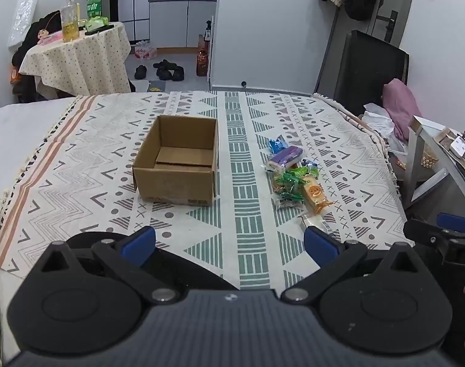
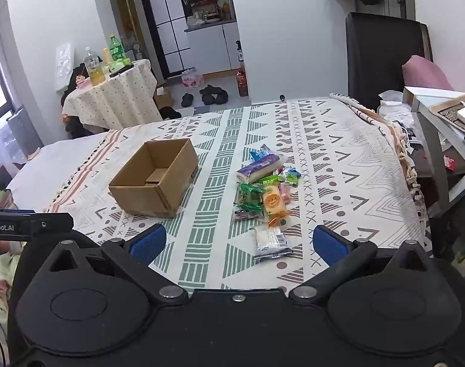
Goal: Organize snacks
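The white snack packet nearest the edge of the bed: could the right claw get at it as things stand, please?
Probably yes: the white snack packet lies alone just ahead of the open right claw, apart from the snack pile, with nothing between.

Open cloth (image 2: 257,128) between box (image 2: 154,180), snacks (image 2: 263,189)

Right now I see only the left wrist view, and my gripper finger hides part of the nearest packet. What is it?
Observer: A white packet in clear wrap, lying flat on the cloth.
Operator: Does the right gripper hold anything?
Observer: No. The right gripper is open, with nothing between its fingers.
Operator: Is anything hidden beside the orange packet?
Observer: Yes, a small pink packet lies along its right side.
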`<state>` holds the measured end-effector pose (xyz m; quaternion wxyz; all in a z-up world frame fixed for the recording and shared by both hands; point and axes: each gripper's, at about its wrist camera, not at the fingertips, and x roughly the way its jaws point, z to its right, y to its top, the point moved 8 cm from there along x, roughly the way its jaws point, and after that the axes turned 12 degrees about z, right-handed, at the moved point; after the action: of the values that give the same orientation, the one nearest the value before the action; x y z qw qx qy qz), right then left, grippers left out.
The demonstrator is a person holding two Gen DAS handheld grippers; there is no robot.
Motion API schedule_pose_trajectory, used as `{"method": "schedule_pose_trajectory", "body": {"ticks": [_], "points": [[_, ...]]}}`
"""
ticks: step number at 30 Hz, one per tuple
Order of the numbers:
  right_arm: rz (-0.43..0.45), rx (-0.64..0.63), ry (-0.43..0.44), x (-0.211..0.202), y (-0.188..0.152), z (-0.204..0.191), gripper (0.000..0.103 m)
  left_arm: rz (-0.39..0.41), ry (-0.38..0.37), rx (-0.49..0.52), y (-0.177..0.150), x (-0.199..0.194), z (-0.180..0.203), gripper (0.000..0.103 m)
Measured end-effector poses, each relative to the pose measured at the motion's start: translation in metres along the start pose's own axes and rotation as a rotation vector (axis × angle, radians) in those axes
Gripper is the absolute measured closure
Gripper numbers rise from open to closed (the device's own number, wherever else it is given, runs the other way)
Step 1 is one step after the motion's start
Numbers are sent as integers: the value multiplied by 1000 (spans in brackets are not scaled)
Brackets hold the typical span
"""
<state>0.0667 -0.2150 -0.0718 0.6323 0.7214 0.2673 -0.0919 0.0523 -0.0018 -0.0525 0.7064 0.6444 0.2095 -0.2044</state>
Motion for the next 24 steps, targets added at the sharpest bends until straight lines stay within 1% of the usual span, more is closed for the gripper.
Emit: {"method": "schedule_pose_trajectory", "body": {"ticks": [6, 24], "points": [[5, -8, 9, -2, 3, -6, 0, 8, -3, 1, 3, -2, -2, 0], [1, -16, 11, -2, 2, -13, 0, -3, -29, 0, -3, 0, -1, 0]]}}
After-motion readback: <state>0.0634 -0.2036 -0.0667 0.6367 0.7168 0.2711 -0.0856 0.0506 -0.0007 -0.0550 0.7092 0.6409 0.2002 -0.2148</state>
